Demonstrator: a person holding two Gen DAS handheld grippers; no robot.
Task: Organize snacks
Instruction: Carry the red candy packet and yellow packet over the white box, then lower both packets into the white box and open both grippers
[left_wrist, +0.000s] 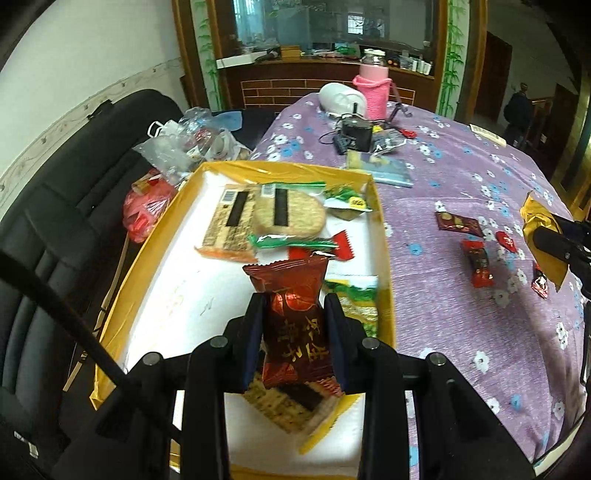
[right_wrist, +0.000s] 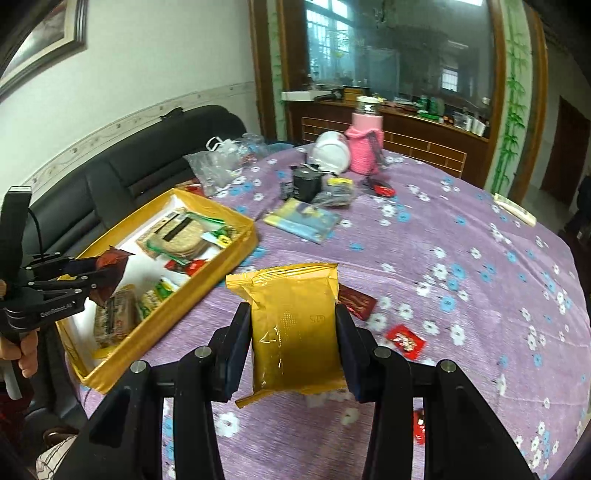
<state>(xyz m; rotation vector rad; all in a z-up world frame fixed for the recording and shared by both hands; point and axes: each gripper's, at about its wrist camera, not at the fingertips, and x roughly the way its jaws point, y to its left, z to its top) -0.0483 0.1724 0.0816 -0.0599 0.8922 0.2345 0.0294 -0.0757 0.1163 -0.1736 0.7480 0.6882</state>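
Here left gripper (left_wrist: 295, 295) fingers clamp a red snack (left_wrist: 291, 314) above the box rim (left_wrist: 384, 258); right gripper (right_wrist: 293, 310) fingers clamp a gold packet (right_wrist: 295, 332).

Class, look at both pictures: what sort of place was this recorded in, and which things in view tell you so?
Most likely a home living or dining room. A black sofa stands beside a table under a purple flowered cloth, and behind it a wooden counter below a big glass partition holds household clutter. Snacks lie in a yellow box.

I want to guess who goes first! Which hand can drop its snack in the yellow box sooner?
Left, probably. The left gripper holds its red snack above the yellow box; the right gripper's gold packet is over tablecloth.
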